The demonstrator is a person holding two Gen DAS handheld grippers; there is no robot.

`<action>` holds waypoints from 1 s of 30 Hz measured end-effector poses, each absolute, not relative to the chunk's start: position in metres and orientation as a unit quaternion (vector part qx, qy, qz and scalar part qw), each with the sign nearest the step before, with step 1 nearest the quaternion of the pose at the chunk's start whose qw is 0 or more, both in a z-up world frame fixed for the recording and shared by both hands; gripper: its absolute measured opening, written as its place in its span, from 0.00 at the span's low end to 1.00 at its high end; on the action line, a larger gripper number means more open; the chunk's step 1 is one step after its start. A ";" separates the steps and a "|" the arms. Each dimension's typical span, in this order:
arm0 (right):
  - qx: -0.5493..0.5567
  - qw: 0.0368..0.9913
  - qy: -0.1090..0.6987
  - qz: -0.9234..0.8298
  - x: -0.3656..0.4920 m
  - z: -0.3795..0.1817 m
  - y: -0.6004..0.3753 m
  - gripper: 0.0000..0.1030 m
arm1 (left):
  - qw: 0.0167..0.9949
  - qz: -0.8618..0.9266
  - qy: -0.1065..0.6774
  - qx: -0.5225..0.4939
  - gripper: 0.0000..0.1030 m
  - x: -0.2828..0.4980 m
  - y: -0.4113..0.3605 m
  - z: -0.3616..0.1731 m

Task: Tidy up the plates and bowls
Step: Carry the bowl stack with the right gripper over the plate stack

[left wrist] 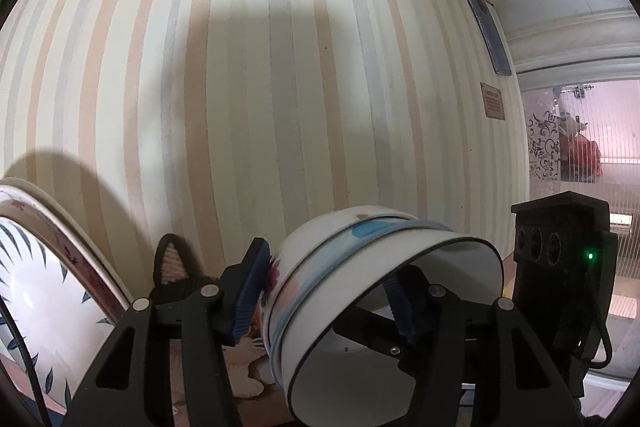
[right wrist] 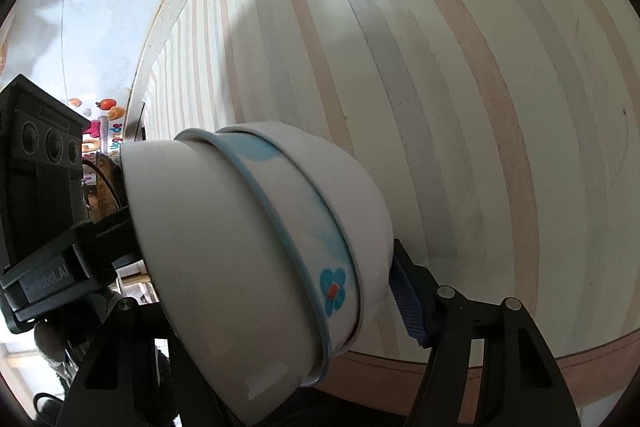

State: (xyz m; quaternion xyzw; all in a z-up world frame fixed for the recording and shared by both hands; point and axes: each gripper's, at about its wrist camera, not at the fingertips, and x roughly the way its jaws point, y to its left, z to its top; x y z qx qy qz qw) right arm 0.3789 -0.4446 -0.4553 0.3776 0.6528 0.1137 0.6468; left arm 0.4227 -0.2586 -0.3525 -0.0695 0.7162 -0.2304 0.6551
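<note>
Evidently the stack of nested bowls [left wrist: 384, 291] lay on its side above the striped desk [left wrist: 280, 87], held between both tools at once. The left hand-held gripper [left wrist: 332, 291] was closed on the stack's wall, one blue pad [left wrist: 250, 291] against the outside and the other [left wrist: 400, 303] inside the mouth of the outermost bowl. In the right wrist view the right hand-held gripper [right wrist: 280, 291] straddled the same stack [right wrist: 256, 251]; its right pad [right wrist: 408, 299] sat at the innermost bowl's side, the other pad hidden, so I could not tell whether it gripped.

The bowls looked glazed, hard, smooth and breakable, together fairly heavy; tilted, the inner ones could probably slide out. A grip across the rim wall seemed safest. A leaf-patterned plate [left wrist: 36, 287] stood at the left.
</note>
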 end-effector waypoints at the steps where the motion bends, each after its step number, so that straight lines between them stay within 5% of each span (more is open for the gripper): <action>1: 0.378 0.646 0.653 0.114 0.379 -0.454 -0.444 0.66 | 0.656 -0.230 0.715 -0.070 0.51 0.423 -0.259 -0.352; 30: 0.284 0.615 0.696 0.239 0.452 -0.400 -0.293 0.66 | 0.705 -0.098 0.681 -0.169 0.51 0.414 -0.109 -0.296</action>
